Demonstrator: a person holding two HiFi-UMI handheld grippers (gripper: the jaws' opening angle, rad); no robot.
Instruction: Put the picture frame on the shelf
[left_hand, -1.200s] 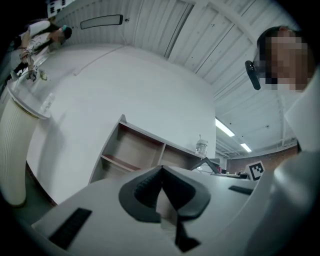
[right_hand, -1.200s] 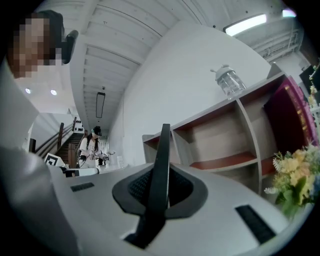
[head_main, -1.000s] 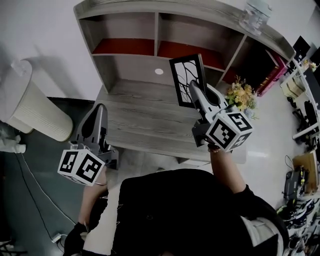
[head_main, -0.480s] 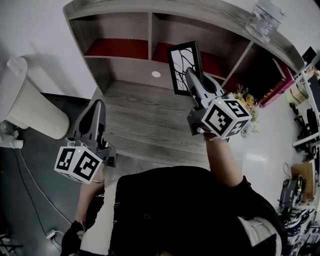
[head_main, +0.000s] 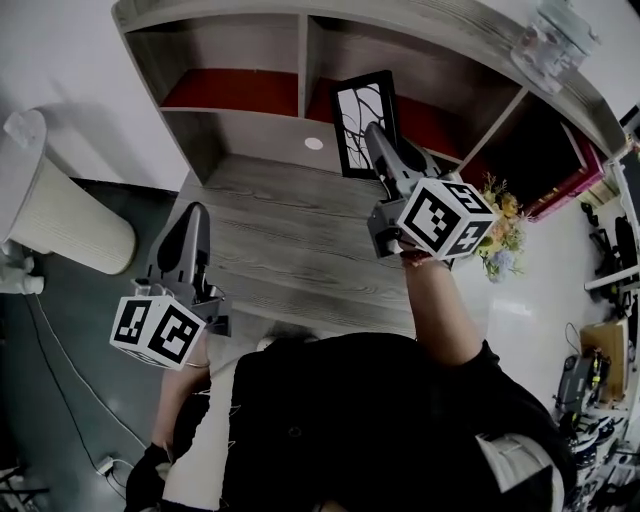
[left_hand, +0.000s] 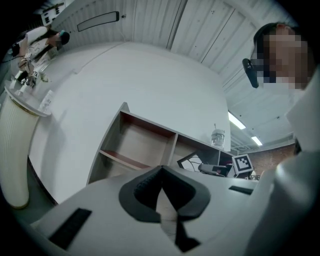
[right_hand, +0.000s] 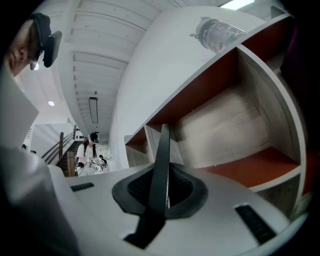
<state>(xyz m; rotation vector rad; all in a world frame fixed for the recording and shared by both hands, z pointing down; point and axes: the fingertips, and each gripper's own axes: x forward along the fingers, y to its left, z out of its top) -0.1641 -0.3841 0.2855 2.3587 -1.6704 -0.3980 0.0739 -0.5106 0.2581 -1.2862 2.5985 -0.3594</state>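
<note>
While the right gripper (head_main: 375, 135) clamps the black picture frame (head_main: 360, 112) upright, just before the grey wooden shelf (head_main: 303, 50) with red-floored compartments, the left gripper (head_main: 195, 212), closed and empty, is at the grey desk (head_main: 290, 240) edge.

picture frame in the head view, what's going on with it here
A person holds a gripper in each hand. The right gripper is shut on the edge of the black picture frame, holding it upright in front of the wooden shelf, at the compartment just right of the divider and above the desk. It does not look set down yet. The left gripper is shut and empty, at the desk's left edge.
</note>
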